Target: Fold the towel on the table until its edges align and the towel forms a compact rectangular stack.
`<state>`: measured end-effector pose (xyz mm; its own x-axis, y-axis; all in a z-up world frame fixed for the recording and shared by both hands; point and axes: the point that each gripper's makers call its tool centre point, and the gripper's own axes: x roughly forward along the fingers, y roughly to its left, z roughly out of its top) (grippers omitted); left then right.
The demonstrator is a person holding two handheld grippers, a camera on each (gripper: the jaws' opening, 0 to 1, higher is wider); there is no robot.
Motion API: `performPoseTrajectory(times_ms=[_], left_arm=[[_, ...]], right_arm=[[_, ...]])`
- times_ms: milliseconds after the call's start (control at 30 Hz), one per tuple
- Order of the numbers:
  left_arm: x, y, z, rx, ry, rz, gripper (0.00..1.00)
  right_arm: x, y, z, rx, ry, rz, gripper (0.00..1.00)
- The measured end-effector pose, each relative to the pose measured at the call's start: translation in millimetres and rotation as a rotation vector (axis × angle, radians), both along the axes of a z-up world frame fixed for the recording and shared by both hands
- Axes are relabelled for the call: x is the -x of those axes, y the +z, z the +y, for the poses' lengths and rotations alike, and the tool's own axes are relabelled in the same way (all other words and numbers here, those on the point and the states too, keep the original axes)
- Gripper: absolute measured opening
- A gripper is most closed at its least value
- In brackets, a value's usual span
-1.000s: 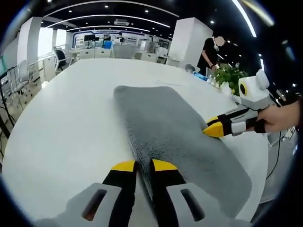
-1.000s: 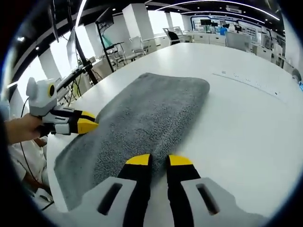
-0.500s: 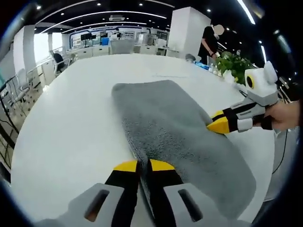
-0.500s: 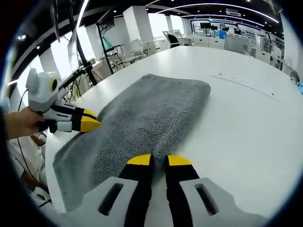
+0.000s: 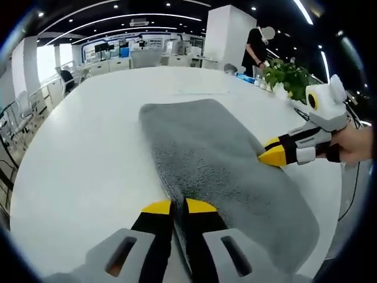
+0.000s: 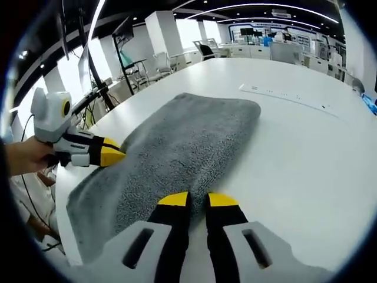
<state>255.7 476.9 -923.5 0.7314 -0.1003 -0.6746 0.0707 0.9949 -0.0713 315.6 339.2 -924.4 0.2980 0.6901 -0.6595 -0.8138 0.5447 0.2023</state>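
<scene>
Item 1, nearest in left gripper view: left gripper (image 5: 179, 206), yellow-tipped jaws clenched on the near long edge of the towel (image 5: 218, 165), cloth pinched in the narrow slit between the tips. Also seen in right gripper view (image 6: 118, 154), entering from the left, held by a hand (image 6: 23, 156), tips at the towel's far long edge.

Item 2, nearest in right gripper view: right gripper (image 6: 198, 199), jaws drawn almost together at the opposite long edge of the towel (image 6: 182, 147); whether cloth lies between the tips cannot be told. In left gripper view the same tool (image 5: 272, 154) comes in from the right, gripped by a hand (image 5: 353, 144), yellow tips touching the towel's edge.

Item 3: one grey terry towel, lying flat and lengthwise on the table (image 5: 76, 153), a long rounded rectangle, one end near the table's edge, the other toward the middle.

Item 4: one white table, large, rounded edge; faint printed line on its top beyond the towel (image 6: 283, 97), too small to read.

Item 5, farther off in left gripper view: one green potted plant (image 5: 285, 75) past the table, one person (image 5: 256, 50) in dark clothes beside a white pillar (image 5: 227, 38).

Item 6, background: office desks and chairs (image 6: 165, 59). No legible brand or writing anywhere.
</scene>
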Motion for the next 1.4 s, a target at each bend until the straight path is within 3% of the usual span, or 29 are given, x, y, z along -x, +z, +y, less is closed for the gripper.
performPoseTrajectory(times_ms=[633,1400], left_arm=[[-19.2,2.9,-73.3,-0.047,-0.145,0.008,0.07],[-52.7,4.2,-173.0,0.013,-0.259,-0.016,0.06]], right_arm=[[-18.0,1.3,-69.2,0.007,-0.088,-0.007,0.07],[-46.0,1.3,-173.9,0.016,-0.241,0.011,0.07]])
